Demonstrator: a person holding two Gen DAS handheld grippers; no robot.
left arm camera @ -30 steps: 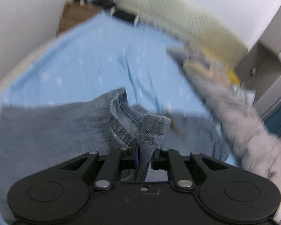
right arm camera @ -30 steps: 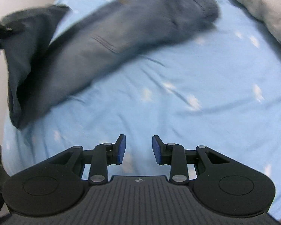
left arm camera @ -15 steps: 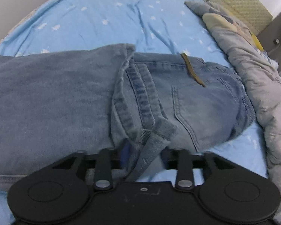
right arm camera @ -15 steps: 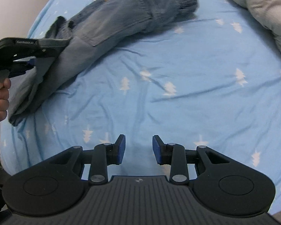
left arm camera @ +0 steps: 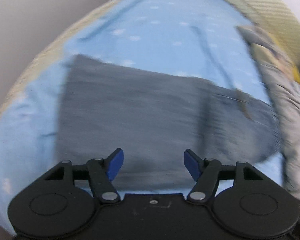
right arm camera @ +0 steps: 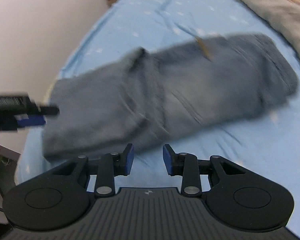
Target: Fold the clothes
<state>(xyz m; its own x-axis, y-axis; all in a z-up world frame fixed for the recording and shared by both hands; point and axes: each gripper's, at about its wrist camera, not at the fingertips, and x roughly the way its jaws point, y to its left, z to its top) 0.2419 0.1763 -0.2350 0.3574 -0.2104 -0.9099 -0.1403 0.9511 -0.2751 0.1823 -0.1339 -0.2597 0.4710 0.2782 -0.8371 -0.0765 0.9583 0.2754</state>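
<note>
1. The jeans (right arm camera: 170,92) are lying folded lengthwise across the blue bed sheet (right arm camera: 150,16), beside a grey quilt (right arm camera: 280,14).
2. We are holding the left tool (left arm camera: 153,165) wide and empty above the denim.
3. We are holding the right tool (right arm camera: 148,157) narrowly parted, also empty.
4. We are judging one fold laid; next calls for gripping an end and doubling it.

folded blue jeans (right arm camera: 170,92) on bed
</note>
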